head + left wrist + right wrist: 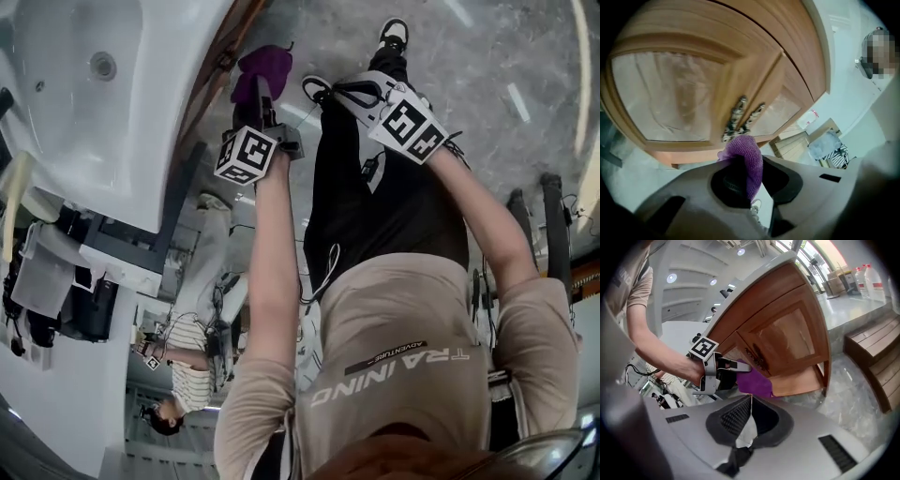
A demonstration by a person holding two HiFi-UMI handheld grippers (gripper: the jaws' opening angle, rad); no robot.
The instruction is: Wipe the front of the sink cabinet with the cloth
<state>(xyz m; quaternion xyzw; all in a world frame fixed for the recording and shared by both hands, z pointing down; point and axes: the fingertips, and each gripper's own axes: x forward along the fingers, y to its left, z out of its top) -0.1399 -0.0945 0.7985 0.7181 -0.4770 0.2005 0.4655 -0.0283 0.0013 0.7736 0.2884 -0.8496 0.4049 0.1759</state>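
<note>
In the left gripper view a purple cloth [749, 157] sits pinched in my left gripper [743, 165], just short of the wooden sink cabinet [670, 93] and its two door handles [743, 116]. The head view shows that gripper [261, 98] holding the cloth [265, 64] beside the cabinet's edge [220, 56]. My right gripper [370, 94] hangs off to the right, away from the cabinet. In the right gripper view its jaws [750, 404] are shut with nothing between them, and beyond them the left gripper [740, 366] presses the cloth [757, 383] near the cabinet doors [787, 333].
A white sink basin [84, 84] tops the cabinet. Wooden steps [876, 352] stand on the marble floor to the cabinet's right. A second person in a striped shirt [187, 375] and cables lie behind me. Bottles [867, 275] stand on a far counter.
</note>
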